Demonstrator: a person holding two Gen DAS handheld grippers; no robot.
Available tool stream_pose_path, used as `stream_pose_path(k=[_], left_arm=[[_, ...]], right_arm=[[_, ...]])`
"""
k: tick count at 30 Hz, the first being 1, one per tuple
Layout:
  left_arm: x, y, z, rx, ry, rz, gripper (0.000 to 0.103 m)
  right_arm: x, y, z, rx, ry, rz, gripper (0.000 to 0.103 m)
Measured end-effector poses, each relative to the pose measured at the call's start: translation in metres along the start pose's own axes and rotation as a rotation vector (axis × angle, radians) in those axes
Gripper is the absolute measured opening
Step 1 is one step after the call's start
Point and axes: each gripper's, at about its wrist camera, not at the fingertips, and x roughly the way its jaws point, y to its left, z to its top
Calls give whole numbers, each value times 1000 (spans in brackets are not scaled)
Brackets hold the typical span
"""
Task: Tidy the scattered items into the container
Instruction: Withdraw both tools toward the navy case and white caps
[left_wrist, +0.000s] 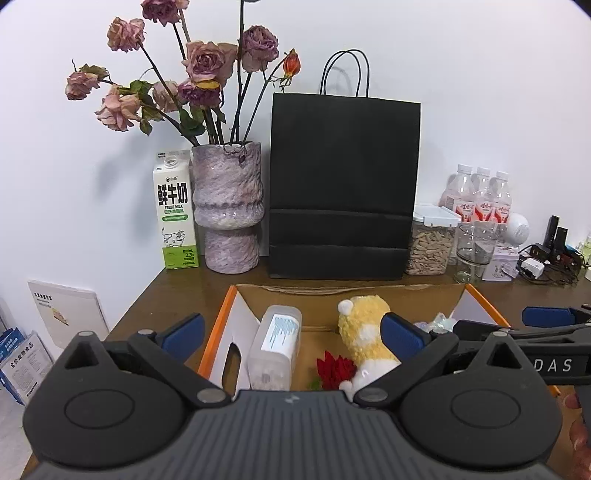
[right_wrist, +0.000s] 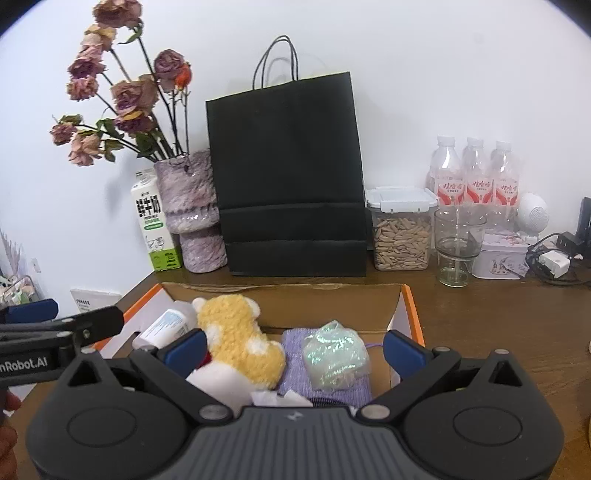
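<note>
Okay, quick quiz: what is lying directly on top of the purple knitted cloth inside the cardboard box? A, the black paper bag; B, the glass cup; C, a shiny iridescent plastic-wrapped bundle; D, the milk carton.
C: in the right wrist view the iridescent bundle rests on the purple knitted cloth inside the cardboard box, beside the yellow plush toy.

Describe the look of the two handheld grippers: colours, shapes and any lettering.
Both match. The left gripper and right gripper have a ribbed dark grey body, black triangular linkage arms with round silver pivots, and blue finger pads. Seen from the side, white lettering runs along each black frame, only partly readable. No cables or sleeves show.
</note>
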Motion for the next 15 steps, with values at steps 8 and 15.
stream_pose_path(k=[8, 15], left_arm=[[-26, 3, -13, 2, 14, 1, 103], [-46, 4, -25, 6, 27, 1, 103]], right_arm=[[-32, 5, -14, -29, -1, 2, 103], [-55, 5, -28, -41, 2, -2, 103]])
